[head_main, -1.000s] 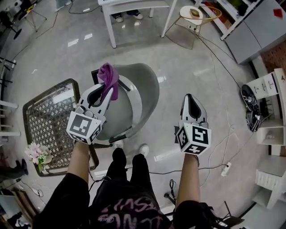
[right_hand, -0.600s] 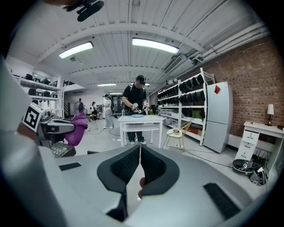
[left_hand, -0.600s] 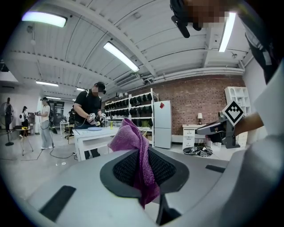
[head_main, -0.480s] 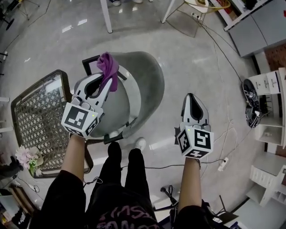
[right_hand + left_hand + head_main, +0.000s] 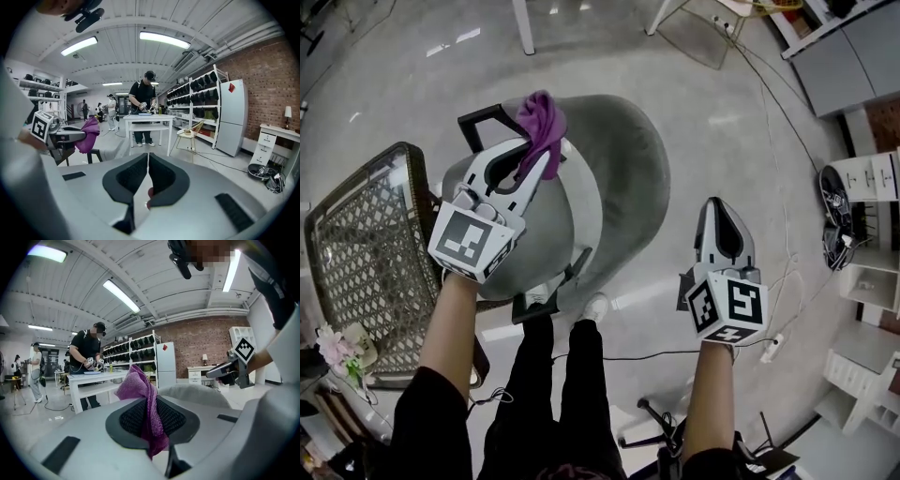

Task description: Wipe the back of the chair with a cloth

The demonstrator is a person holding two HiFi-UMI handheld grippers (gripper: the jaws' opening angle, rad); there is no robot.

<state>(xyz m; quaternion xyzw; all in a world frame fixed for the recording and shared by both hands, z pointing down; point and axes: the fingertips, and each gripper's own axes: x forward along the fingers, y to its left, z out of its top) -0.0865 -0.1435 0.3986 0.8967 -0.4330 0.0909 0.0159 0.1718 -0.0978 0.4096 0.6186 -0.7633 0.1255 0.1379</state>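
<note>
In the upper left of the head view, the left gripper [image 5: 534, 169] is pinching the purple cloth [image 5: 542, 120] by a thin fold over the grey chair [image 5: 623, 178], so I'm guessing rubbing could be yanking it loose, while the right gripper [image 5: 720, 204] is hanging clenched, empty.

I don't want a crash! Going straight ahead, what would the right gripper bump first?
Nothing close; probably the white table far ahead, though depth is unclear. The right gripper, jaws shut, points past the grey padded chair.
</note>
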